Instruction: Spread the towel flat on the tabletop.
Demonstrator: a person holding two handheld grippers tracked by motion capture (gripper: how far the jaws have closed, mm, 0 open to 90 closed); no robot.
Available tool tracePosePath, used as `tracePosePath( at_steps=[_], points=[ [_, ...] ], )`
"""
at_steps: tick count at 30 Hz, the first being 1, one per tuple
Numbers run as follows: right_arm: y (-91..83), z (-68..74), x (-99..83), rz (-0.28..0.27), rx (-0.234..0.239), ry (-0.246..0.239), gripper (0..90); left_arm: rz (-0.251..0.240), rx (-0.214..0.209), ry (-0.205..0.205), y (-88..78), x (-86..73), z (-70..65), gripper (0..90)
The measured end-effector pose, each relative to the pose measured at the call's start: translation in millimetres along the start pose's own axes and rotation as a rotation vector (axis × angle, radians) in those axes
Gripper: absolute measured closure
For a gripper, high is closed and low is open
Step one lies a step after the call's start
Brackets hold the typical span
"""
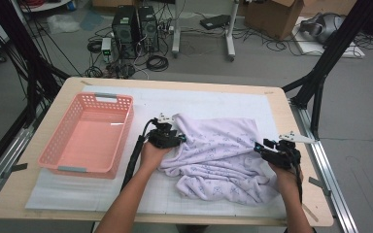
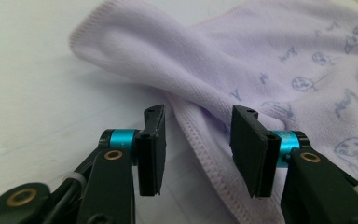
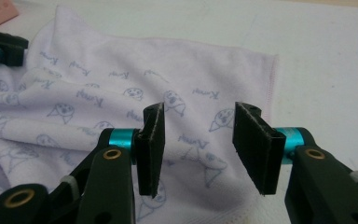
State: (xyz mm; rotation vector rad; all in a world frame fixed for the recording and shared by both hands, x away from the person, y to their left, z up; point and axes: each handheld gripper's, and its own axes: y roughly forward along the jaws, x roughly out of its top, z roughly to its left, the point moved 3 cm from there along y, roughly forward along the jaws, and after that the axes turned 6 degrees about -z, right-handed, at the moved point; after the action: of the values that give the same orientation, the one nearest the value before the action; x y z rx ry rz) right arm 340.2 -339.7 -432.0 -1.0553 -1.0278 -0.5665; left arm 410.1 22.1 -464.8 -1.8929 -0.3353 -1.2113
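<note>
A crumpled lilac cloth (image 1: 216, 158) with small blue prints lies on the white mat in the middle right of the table. My left gripper (image 1: 180, 138) is at the cloth's left edge. It is open, and the stitched hem (image 2: 200, 140) runs between its jaws without being pinched. My right gripper (image 1: 258, 147) is at the cloth's right side, open, hovering over a flat printed part of the cloth (image 3: 196, 107). The left gripper (image 3: 0, 49) also appears far off in the right gripper view.
An empty pink plastic basket (image 1: 88, 133) stands on the left part of the mat (image 1: 199, 99). The wooden table's edge (image 1: 291, 116) runs close to my right hand. Computers, cables and boxes lie on the floor beyond the table.
</note>
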Motion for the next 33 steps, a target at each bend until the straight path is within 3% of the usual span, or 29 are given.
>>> tracePosePath(
  at_steps=[2, 3, 5, 8, 10, 16, 18, 20, 23, 27, 31, 32, 33],
  points=[
    [0.5, -1.5, -0.6, 0.004, -0.001, 0.001, 53.2, 0.031, 0.026, 0.055, 0.9, -2.4, -2.6, 81.9],
    [0.7, -1.6, -0.9, 0.006, -0.001, 0.005, 53.2, 0.038, 0.039, 0.043, -0.5, -1.9, -2.2, 83.8],
    [0.1, -1.6, -1.4, 0.010, -0.001, 0.003, 53.2, 0.050, 0.081, 0.018, -6.1, -0.9, 1.0, 84.8],
    [0.0, -1.3, -2.0, 0.011, -0.002, 0.001, 53.3, 0.074, 0.120, 0.024, -21.1, -0.5, 7.2, 84.8],
    [1.3, -1.3, -3.4, 0.025, -0.004, 0.001, 53.2, 0.039, 0.144, 0.033, -33.8, -0.6, 8.6, 84.8],
    [8.4, 0.0, -8.4, 0.070, -0.016, 0.004, 53.2, 0.035, 0.146, 0.011, -58.2, -15.8, 8.2, 83.9],
    [10.0, 0.7, -9.2, 0.080, -0.018, -0.002, 53.2, 0.045, 0.137, 0.003, -61.7, -19.8, 8.1, 78.4],
    [11.4, 0.6, -9.6, 0.085, -0.022, -0.004, 53.1, 0.033, 0.147, 0.001, -63.1, -19.0, 10.2, 64.9],
    [12.0, 0.4, -9.2, 0.081, -0.025, 0.000, 53.0, -0.043, 0.123, -0.060, -61.7, -14.5, 14.7, 54.6],
    [13.3, -1.8, -7.3, 0.073, -0.025, 0.018, 51.2, -0.059, 0.089, -0.115, -50.6, -12.9, 18.7, 46.4],
    [21.4, -4.4, -8.4, 0.103, -0.022, -0.001, 48.2, -0.011, 0.053, -0.091, -37.3, -16.7, 12.1, 45.1],
    [23.8, -5.0, -9.0, 0.110, -0.024, -0.011, 47.1, 0.008, 0.054, -0.072, -33.6, -18.5, 9.7, 45.2],
    [26.4, -5.7, -10.0, 0.120, -0.020, -0.013, 46.2, 0.007, 0.079, -0.023, -30.6, -19.4, 5.8, 45.0]
  ],
)
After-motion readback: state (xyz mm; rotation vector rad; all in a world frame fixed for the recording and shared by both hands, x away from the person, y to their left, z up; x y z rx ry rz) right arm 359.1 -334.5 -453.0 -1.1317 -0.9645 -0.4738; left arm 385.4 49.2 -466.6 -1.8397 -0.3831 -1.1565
